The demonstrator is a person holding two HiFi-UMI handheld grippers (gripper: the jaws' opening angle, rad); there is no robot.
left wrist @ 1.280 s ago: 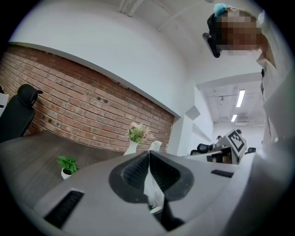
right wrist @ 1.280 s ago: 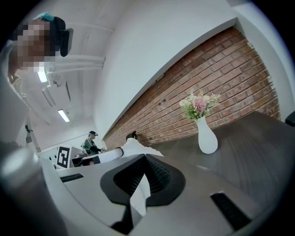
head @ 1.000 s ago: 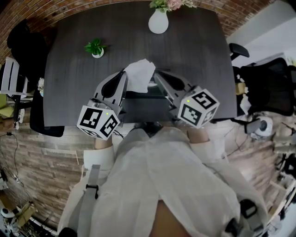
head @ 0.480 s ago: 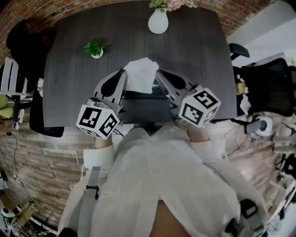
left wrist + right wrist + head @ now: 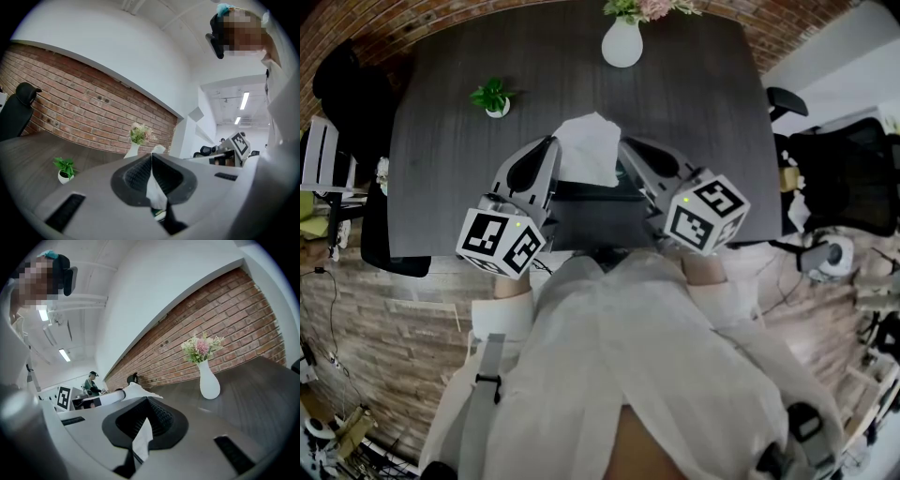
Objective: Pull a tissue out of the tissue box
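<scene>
Right, status: both units are clamped on the same tissue [image 5: 589, 148]. On the left gripper [image 5: 151, 158] the jaws are closed to a sliver, with a white fold pinched between the pads and hanging below them. Same on the right gripper [image 5: 146, 401]: jaws together on a white strip of the sheet.

From the head view the tissue stands up between the two tips, the left gripper on its left edge and the right gripper on its right edge. The sheet is spread wide and crumpled on top. Below it, near my edge of the dark table [image 5: 703, 112], sits a dark rectangular block that I take for the tissue box [image 5: 595, 220]; it's too dark to be sure of its outline.

Further back, a small potted plant [image 5: 494, 97] stands to the left and a white vase [image 5: 622, 44] with flowers at the far edge.
</scene>
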